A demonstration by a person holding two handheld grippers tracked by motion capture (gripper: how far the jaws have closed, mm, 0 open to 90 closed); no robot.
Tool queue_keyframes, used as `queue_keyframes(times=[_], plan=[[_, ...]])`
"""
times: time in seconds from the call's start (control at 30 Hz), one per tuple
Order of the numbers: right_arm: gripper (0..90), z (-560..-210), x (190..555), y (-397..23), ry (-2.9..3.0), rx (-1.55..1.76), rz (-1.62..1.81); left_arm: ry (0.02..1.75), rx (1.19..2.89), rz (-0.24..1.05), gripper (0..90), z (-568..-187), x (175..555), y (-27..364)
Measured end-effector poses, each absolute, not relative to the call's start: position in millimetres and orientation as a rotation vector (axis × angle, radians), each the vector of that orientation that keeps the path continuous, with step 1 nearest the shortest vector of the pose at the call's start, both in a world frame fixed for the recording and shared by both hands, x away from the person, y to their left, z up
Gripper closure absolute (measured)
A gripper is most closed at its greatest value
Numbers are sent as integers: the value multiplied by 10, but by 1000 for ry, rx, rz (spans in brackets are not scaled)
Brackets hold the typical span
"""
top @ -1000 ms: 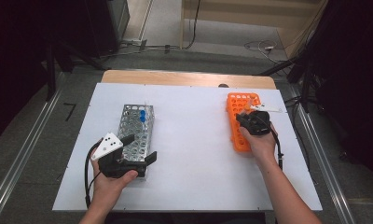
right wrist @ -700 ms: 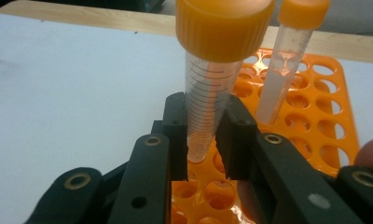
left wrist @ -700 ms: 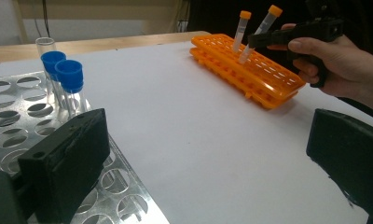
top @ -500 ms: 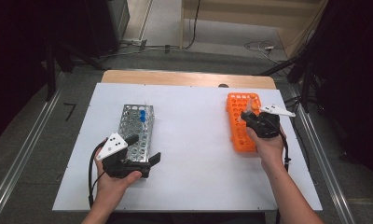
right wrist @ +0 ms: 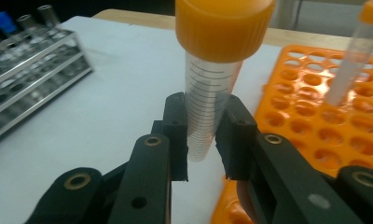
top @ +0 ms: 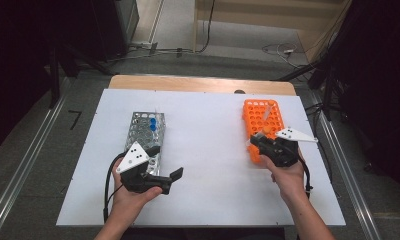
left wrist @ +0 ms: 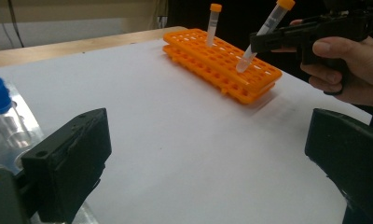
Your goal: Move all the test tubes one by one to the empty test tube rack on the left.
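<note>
Tube (right wrist: pixel 211 88), orange-capped, is clamped between the right gripper (right wrist: pixel 206 140) pads, lifted clear just above the orange rack (left wrist: pixel 222 63). One more tube (left wrist: pixel 213 23) is left standing beyond. Left gripper (top: pixel 160 176) is held open, empty, beside the metal rack (top: pixel 140 131); transfer there is judged pending.

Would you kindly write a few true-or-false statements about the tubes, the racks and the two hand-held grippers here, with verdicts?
1. The right hand-held gripper is shut on an orange-capped tube. True.
2. The left hand-held gripper holds a blue-capped tube. False: its jaws stand open with nothing between them; the blue-capped tube sits in the metal rack.
3. Another orange-capped tube stands in the orange rack. True.
4. The orange rack lies on the person's left. False: it lies on the right, the metal rack on the left.
5. The held tube rests fully seated in a hole. False: its tip hangs above the rack, tilted.
</note>
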State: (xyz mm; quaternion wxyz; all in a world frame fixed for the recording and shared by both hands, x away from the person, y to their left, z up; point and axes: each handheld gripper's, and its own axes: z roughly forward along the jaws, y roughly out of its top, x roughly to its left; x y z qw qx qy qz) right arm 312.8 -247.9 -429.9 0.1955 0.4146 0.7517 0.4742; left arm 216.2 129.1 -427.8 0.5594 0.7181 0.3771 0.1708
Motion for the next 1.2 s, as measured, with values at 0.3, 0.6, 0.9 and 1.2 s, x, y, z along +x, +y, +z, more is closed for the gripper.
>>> queue_keyframes(times=[0.3, 0.6, 0.9, 1.2], plan=[[723, -4331, 2864, -2191, 2241, 1020, 1378, 850, 1712, 366, 19, -4279, 2156, 1174], [723, -4391, 2663, -1886, 2359, 897, 1383, 796, 1724, 335, 98, -4264, 2158, 1019], [723, -4435, 2521, -1643, 2456, 780, 1380, 715, 1746, 295, 323, -4261, 2131, 890], [723, -4451, 2390, -1432, 2549, 671, 1371, 650, 1788, 256, 502, -4272, 2134, 739]])
